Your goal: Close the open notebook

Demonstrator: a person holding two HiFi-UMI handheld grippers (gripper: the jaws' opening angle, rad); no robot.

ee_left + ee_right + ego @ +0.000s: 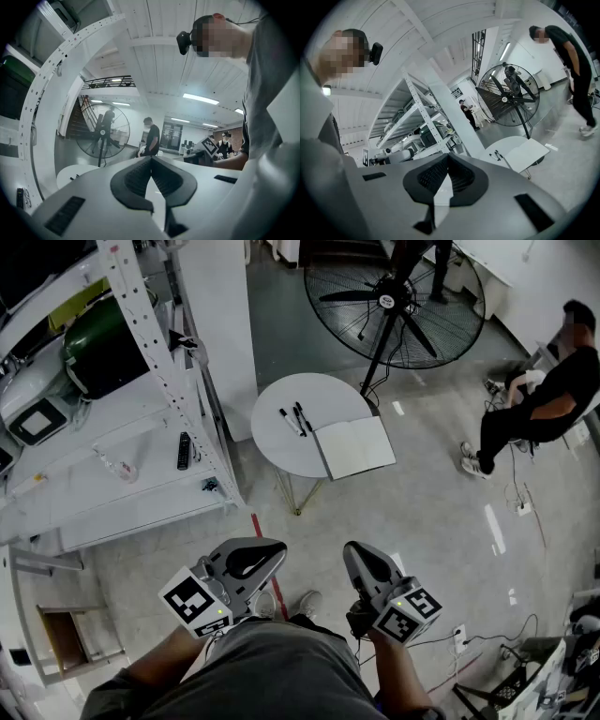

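The notebook (354, 447) lies with white pages up on the right side of a small round white table (277, 442), its right part over the rim. Two black pens (293, 420) lie beside it. The right gripper view shows the same notebook (527, 153) and table (506, 143) some way ahead. Both grippers are held close to my body, far short of the table. My left gripper (269, 555) has its jaws together with nothing between them, tips meeting in its own view (151, 158). My right gripper (359, 555) is likewise shut and empty (447, 155).
A white metal shelf rack (141, 352) with gear stands at the left, a white pillar (223, 324) beside it. A large floor fan (394, 301) stands behind the table. A person (544, 399) sits at the right. Cables and a socket strip (520, 507) lie on the floor.
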